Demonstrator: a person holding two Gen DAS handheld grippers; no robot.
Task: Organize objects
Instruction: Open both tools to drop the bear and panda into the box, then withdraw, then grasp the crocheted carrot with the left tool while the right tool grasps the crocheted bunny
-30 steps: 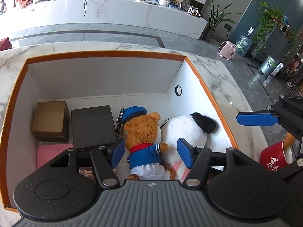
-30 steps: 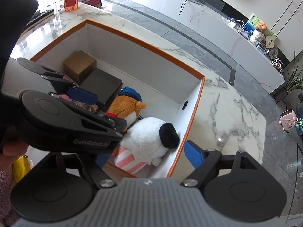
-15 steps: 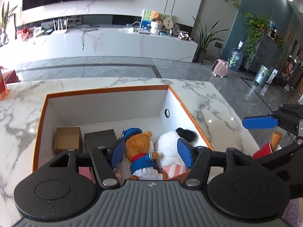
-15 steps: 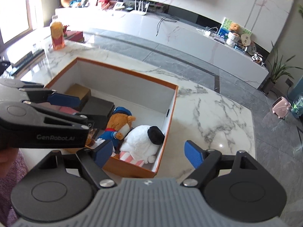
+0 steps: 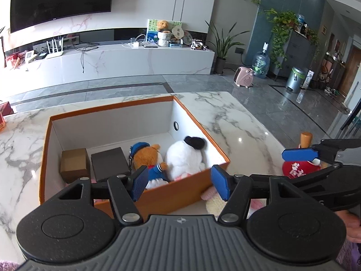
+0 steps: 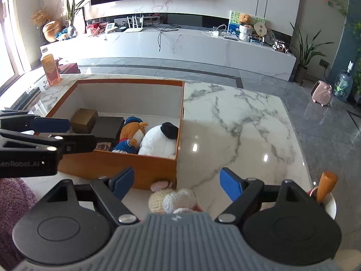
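An orange box with white inside stands on the marble table. In it lie a brown carton, a dark box, a teddy bear in blue and a white plush with a black ear. My left gripper is open and empty, above the box's near wall. My right gripper is open and empty, over a cream and pink knitted toy on the table by the box's near right corner.
A red cup with a wooden handle in it stands at the right on the table. A red and orange carton stands at the table's far left. Beyond the table are floor and a long white cabinet.
Both grippers have pulled back and up out of the box, still open and empty. The box now shows farther off, and the knitted toy in front of it has come into view.
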